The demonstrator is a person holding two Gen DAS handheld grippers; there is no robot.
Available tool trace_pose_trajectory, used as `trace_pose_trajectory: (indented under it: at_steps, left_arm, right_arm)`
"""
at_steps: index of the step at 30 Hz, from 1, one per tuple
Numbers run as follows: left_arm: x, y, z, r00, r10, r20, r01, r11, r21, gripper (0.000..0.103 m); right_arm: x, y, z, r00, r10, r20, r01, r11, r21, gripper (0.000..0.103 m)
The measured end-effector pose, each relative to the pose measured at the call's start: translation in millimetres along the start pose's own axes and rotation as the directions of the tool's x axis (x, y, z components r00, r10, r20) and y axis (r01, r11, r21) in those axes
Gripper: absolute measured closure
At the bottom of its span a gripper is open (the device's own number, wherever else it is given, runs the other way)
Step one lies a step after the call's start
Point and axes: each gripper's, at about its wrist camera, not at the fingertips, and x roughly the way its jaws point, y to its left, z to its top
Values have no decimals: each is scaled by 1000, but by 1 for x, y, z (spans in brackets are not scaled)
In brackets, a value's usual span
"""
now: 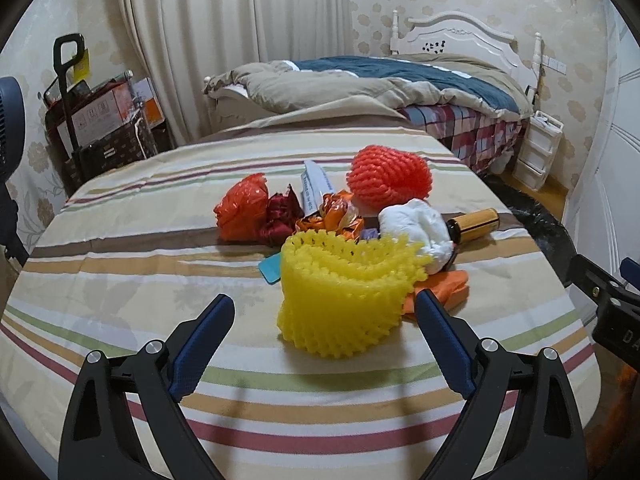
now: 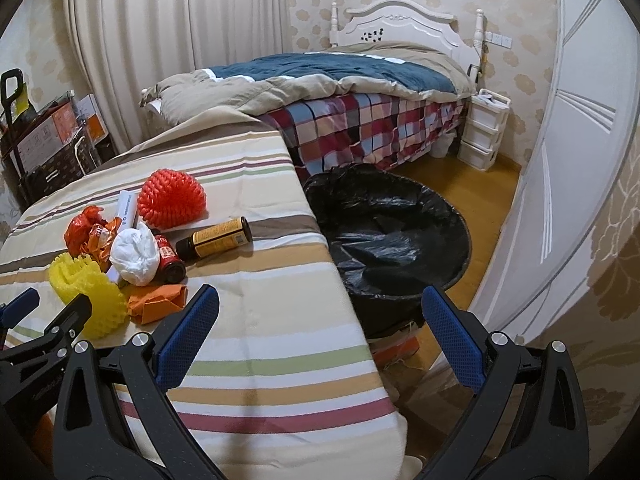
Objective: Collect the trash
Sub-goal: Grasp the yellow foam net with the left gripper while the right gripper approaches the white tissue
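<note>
- The trash sits in one heap on the striped table [image 2: 256,344], toward its far half and nearer the edge that borders the bin than the opposite edge.
- Nearest the tongs is a yellow foam net [image 1: 344,296], standing open like a cuff; an orange paper wad [image 2: 158,300] touches it on the bin side.
- Behind these lie a white crumpled tissue [image 2: 134,256], a small dark red-labelled bottle [image 2: 170,260] and a brown bottle with a yellow label [image 2: 218,238] on its side, pointing toward the table's edge.
- Farther back are a red foam net [image 1: 390,180], a white box [image 1: 314,188], an orange plastic bag [image 1: 242,210], a dark red wrapper [image 1: 280,216] and shiny foil wrappers [image 1: 332,218]; a teal scrap [image 1: 270,268] peeks out beside the yellow net.
- The black-lined bin [image 2: 384,236] stands on the floor just beside the table's long edge; from here its liner looks empty, though the bottom is dark.
- Judging from this, collecting has barely begun: every piece is on the table and all are left to move.
- The left gripper [image 1: 324,312] is spread wide, the yellow net just ahead between the finger lines, not pinched and seemingly not touched.
- The right gripper [image 2: 320,304] is also spread wide and empty, hovering over the table's edge next to the bin.
- The yellow net looks like the likely first pick.
</note>
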Motion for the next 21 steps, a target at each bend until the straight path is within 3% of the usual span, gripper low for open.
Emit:
trace_pose_trajectory:
  at_steps: [6, 11, 14, 21]
  left_arm:
    - [4, -1, 2, 999, -33, -1, 34, 999, 11, 14]
    - [11, -9, 3, 997, -66, -25, 67, 997, 43, 38]
    - [12, -10, 2, 997, -68, -22, 69, 996, 55, 47]
    - [2, -7, 0, 992, -120, -33, 122, 991, 61, 56]
  right_arm:
    - [8, 3, -2, 1000, 8, -22, -8, 1000, -1, 4]
    - [11, 4, -4, 999, 13, -30, -13, 1000, -2, 4]
    - [11, 4, -4, 999, 12, -29, -12, 1000, -2, 4]
    - [9, 9, -4, 999, 23, -27, -23, 1000, -11, 4]
